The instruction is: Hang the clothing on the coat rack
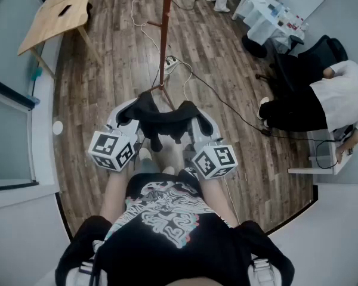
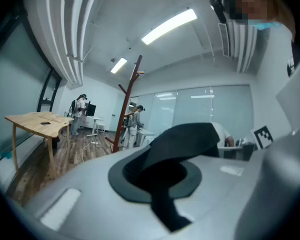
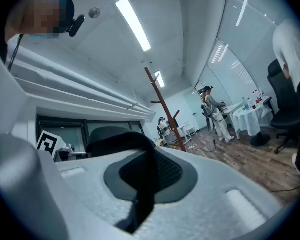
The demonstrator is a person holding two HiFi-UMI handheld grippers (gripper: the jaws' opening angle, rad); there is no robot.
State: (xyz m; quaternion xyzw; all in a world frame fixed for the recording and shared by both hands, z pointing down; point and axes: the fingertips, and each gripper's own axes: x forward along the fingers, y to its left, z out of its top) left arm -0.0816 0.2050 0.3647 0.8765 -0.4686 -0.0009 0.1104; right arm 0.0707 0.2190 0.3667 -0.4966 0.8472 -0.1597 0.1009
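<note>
A black garment (image 1: 164, 115) is stretched between my two grippers in front of the person's body. My left gripper (image 1: 131, 112) is shut on its left end, and in the left gripper view the black cloth (image 2: 176, 140) bunches over the jaw pad. My right gripper (image 1: 197, 119) is shut on the other end, where a strip of the garment (image 3: 141, 180) runs down through the jaws. The reddish-brown coat rack (image 1: 165, 31) stands on the wooden floor straight ahead, its base just beyond the garment. Its branching pegs (image 2: 129, 91) are bare in both gripper views.
A wooden table (image 1: 56, 12) stands at the far left. White cables and a power strip (image 1: 170, 64) lie around the rack's base. A seated person (image 1: 322, 100) and an office chair (image 1: 313, 52) are at the right. A white table (image 1: 268, 11) stands at the back right, and people (image 3: 214, 113) stand beyond the rack.
</note>
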